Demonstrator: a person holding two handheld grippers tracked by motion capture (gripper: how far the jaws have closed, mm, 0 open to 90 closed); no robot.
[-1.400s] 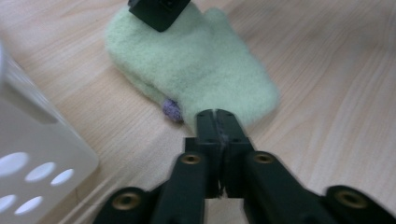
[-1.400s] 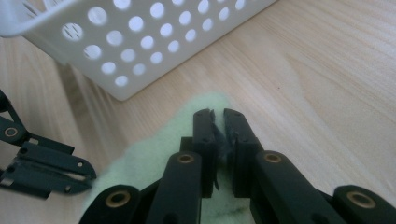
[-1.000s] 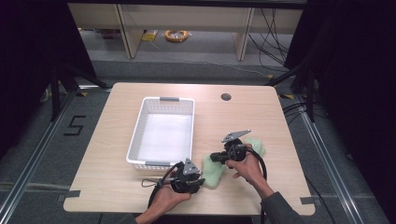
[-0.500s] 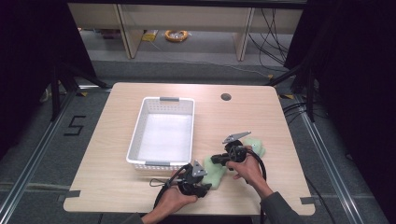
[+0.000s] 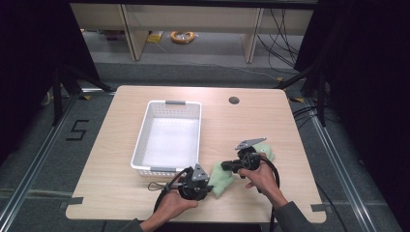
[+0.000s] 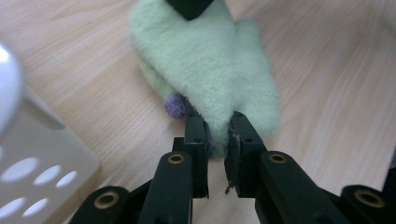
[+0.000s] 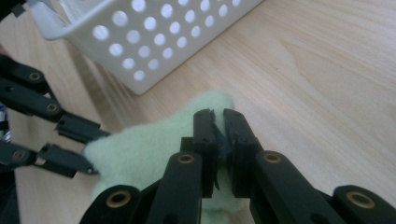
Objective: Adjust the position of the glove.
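High view shows a pale green fuzzy cloth (image 5: 227,178) lying on the light wooden table (image 5: 270,121), near its front edge and just to the right of the white perforated plastic basket (image 5: 170,137). The cloth stretches between the two grippers. At its near left end, the left gripper (image 5: 207,186) has just been closing its jaws, and the left gripper view shows them pinching a fold of the green fleece (image 6: 210,70) between the pads, beside a small purple tuft (image 6: 176,105) at the cloth's edge. The right gripper (image 5: 225,166) is clamped on the cloth farther along; in the right gripper view its jaws are pressed nearly together with a thin layer of the fleece (image 7: 149,144) caught between them, and the left gripper's black fingers (image 7: 70,163) hold the cloth's far corner. The basket's holed wall (image 7: 154,42) stands just behind the cloth, not touching it as far as can be told.
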